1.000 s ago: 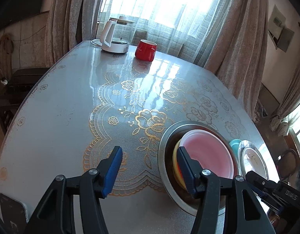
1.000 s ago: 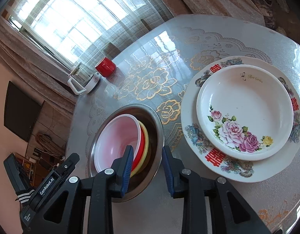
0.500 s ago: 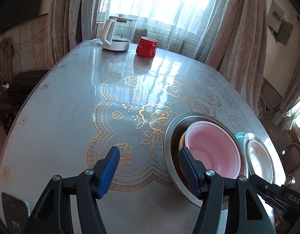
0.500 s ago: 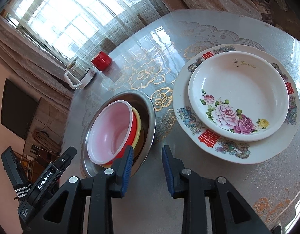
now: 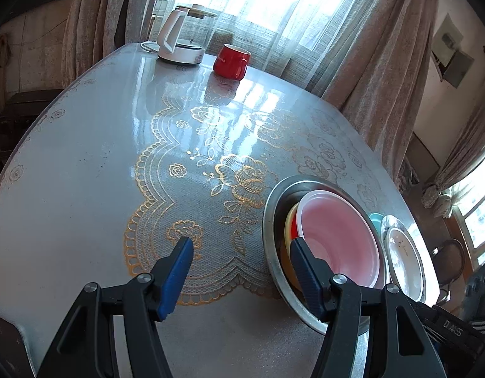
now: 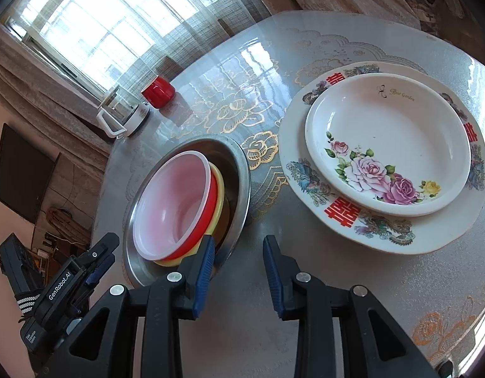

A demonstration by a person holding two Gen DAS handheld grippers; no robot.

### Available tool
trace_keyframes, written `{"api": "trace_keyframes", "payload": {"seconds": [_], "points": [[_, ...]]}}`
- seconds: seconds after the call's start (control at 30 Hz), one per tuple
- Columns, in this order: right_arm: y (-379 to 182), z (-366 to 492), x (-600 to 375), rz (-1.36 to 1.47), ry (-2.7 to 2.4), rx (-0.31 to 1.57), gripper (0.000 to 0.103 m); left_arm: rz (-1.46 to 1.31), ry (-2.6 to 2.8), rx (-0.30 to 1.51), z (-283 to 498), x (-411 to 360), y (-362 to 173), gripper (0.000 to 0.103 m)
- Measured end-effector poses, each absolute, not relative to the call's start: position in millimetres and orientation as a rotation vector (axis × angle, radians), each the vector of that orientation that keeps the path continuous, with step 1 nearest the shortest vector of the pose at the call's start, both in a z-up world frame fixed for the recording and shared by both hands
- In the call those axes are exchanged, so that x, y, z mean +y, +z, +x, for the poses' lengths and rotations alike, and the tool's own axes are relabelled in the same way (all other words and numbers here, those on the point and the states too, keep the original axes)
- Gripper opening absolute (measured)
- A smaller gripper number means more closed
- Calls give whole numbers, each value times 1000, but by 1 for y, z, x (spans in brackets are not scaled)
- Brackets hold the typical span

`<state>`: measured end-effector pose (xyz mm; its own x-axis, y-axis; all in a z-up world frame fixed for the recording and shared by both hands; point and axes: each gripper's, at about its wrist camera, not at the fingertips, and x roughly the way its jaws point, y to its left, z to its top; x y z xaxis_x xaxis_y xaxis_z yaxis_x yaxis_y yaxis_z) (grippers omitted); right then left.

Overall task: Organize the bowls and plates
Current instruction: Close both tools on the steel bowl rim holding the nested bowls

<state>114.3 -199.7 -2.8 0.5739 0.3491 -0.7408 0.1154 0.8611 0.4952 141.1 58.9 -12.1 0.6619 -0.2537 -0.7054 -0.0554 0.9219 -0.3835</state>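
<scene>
Our right gripper [image 6: 238, 256] hangs unclenched and empty over bare table [image 6: 352, 283], its left finger overlapping the steel basin [image 6: 242, 170] that nests the pink bowl [image 6: 173, 195]; our left gripper [image 5: 239, 260], also released, sits equally close across it

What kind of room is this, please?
Probably a home dining or living room: a round table with a lace-pattern cover, an electric kettle beside a curtained window, and floral plates.

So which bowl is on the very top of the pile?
The pale pink bowl is on top. It sits inside the red bowl, which sits in the yellow bowl, all nested in the big metal bowl.
</scene>
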Motion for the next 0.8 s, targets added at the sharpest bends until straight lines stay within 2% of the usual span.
{"api": "trace_keyframes", "payload": {"seconds": [0.13,0.4,0.63,0.7,0.8], "points": [[-4,118,-197,518,139,966,32,-400,-141,866,144,55,-17,60],[-9,130,-193,499,132,991,32,-381,-185,898,152,46,-21,41],[-14,136,-192,496,132,1001,32,-397,-218,911,153,46,-26,33],[-14,137,-191,485,129,999,32,-387,-236,909,153,44,-24,26],[-17,140,-188,473,140,998,32,-377,-261,913,154,40,-25,22]]}}
